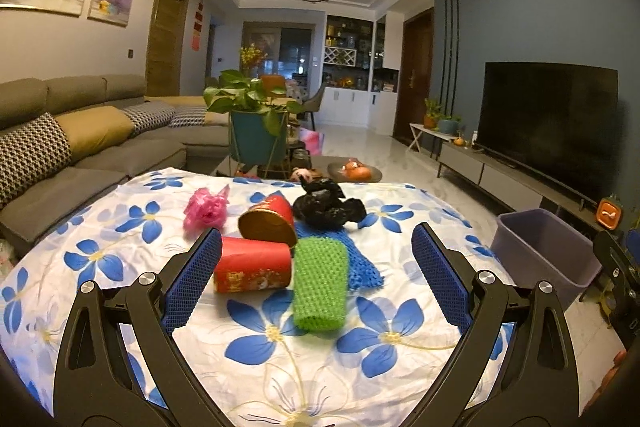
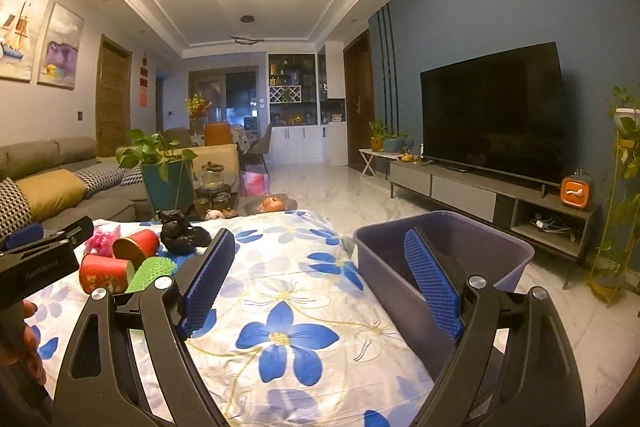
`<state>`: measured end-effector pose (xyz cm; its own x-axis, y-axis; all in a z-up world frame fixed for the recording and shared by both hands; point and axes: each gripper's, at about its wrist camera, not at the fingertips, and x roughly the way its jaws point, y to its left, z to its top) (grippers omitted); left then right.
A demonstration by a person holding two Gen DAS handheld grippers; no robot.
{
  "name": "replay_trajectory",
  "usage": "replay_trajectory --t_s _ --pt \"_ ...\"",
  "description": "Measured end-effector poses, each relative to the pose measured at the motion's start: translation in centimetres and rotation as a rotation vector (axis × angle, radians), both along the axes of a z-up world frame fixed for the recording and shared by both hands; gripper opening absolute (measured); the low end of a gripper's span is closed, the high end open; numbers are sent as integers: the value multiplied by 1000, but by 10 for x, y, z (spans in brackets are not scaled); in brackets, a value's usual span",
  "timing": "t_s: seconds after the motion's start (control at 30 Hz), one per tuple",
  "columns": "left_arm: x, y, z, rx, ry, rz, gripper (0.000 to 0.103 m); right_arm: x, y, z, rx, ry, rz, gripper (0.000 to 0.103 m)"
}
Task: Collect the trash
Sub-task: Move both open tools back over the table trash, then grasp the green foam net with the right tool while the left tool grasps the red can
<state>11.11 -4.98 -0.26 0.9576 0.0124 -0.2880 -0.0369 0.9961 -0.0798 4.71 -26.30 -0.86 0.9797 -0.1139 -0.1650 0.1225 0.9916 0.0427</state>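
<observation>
Trash lies on the flowered cloth (image 1: 280, 343): a red paper cup on its side (image 1: 252, 269), a second red cup with a gold inside (image 1: 270, 221), a green foam net (image 1: 320, 287) over a blue one (image 1: 362, 265), a crumpled black bag (image 1: 326, 205) and pink plastic (image 1: 206, 207). My left gripper (image 1: 318, 251) is open, its fingers either side of the cups and green net, touching nothing. My right gripper (image 2: 320, 251) is open and empty over the cloth (image 2: 288, 307), its right finger in front of the purple bin (image 2: 472, 243). The same trash (image 2: 120, 267) shows at left there.
The purple bin (image 1: 540, 247) stands on the floor right of the table. A grey sofa (image 1: 80, 147) is at left, a potted plant (image 1: 256, 123) and a dish with fruit (image 1: 354, 171) beyond the table, a TV (image 1: 548, 123) on a low cabinet at right.
</observation>
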Motion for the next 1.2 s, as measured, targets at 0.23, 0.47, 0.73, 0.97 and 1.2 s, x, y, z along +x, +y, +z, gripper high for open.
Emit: replay_trajectory --t_s 0.23,0.47,0.73,0.97,1.2 --pt "-5 14 -1 3 -4 29 94 5 12 -1 -10 12 2 84" --pt "-8 36 -4 -6 -1 68 94 15 27 -3 -14 30 27 84" --pt "-10 64 -9 -19 7 120 94 28 53 -7 -26 55 82 84" --pt "-10 94 -17 -28 19 179 94 50 86 -19 -19 110 174 84" --pt "-9 125 -23 -42 20 220 94 85 136 -42 -61 190 282 84"
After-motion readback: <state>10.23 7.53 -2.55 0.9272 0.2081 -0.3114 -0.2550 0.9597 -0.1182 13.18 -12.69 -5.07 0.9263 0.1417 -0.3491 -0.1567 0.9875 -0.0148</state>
